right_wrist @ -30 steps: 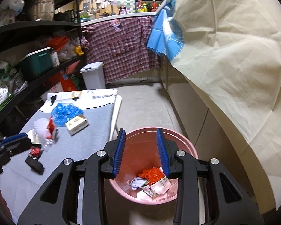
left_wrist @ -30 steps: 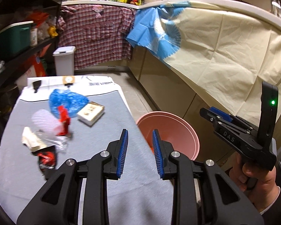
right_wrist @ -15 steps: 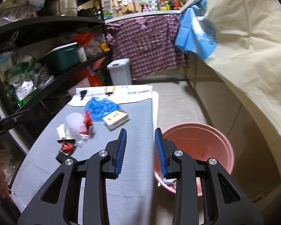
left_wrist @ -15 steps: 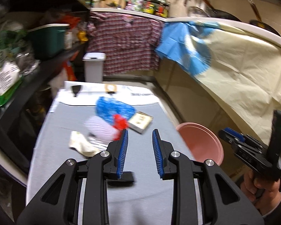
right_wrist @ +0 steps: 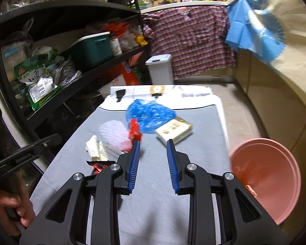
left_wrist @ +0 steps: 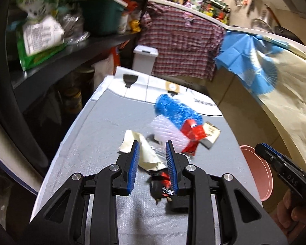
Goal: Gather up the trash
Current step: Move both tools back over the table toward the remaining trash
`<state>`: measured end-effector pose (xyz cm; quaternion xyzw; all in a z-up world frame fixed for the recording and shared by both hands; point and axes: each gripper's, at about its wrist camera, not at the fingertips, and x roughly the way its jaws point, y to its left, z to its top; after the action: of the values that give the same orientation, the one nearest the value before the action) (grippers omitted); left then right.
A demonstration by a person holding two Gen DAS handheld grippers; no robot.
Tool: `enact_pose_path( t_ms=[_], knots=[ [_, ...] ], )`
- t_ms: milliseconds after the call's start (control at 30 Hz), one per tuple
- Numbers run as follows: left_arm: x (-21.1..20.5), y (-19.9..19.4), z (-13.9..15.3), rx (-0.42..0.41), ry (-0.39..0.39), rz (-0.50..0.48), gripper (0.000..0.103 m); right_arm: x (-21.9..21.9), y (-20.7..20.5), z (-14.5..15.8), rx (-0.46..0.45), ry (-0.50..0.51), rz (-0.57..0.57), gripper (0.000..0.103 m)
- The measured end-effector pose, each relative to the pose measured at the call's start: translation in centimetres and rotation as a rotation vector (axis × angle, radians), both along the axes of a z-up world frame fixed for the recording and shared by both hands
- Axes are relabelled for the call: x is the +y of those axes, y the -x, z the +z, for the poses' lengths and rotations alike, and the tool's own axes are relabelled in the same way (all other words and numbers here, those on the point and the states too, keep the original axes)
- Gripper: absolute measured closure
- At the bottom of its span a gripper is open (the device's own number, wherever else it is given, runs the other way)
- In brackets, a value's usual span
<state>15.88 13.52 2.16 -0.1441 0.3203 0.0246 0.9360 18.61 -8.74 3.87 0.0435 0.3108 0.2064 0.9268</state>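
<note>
Trash lies on the grey table (left_wrist: 95, 153): a blue plastic bag (left_wrist: 174, 110), a white bubble wrap piece (left_wrist: 167, 131), a red wrapper (left_wrist: 193, 135), a small beige box (left_wrist: 211, 133), a cream paper scrap (left_wrist: 141, 149) and a black-red wrapper (left_wrist: 161, 185). My left gripper (left_wrist: 152, 153) is open above the cream scrap and black-red wrapper. My right gripper (right_wrist: 153, 149) is open and empty, just short of the beige box (right_wrist: 173, 129) and red wrapper (right_wrist: 135, 131). The pink bucket (right_wrist: 267, 175) stands on the floor at the right.
Black shelves (right_wrist: 71, 47) full of bags and a green bin line the left side. A white pedal bin (right_wrist: 159, 69) stands beyond the table. A plaid shirt (right_wrist: 189, 38) and cream sheet (left_wrist: 285, 94) cover the counter at the right.
Both grippers have swung left from the bucket toward the trash on the table. The left one has come closer over the cream scrap and black-red wrapper.
</note>
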Motion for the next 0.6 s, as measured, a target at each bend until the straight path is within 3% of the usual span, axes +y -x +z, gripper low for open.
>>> enact_pose_path(
  t_ms=[233, 400, 600],
  knots=[
    [0.7, -2.3, -2.3, 0.048, 0.02, 0.01, 0.076, 1.1, -4.3, -2.1, 0.05, 0.018, -0.044, 0.072],
    [0.9, -3.6, -3.9, 0.083, 0.042, 0.0, 0.076, 0.7, -8.1, -4.1, 0.095, 0.045, -0.104, 0.037],
    [1.1, -4.3, -5.1, 0.111, 0.055, -0.008, 0.074, 0.3, -11.6, -6.3, 0.149, 0.075, -0.088, 0.027]
  ],
)
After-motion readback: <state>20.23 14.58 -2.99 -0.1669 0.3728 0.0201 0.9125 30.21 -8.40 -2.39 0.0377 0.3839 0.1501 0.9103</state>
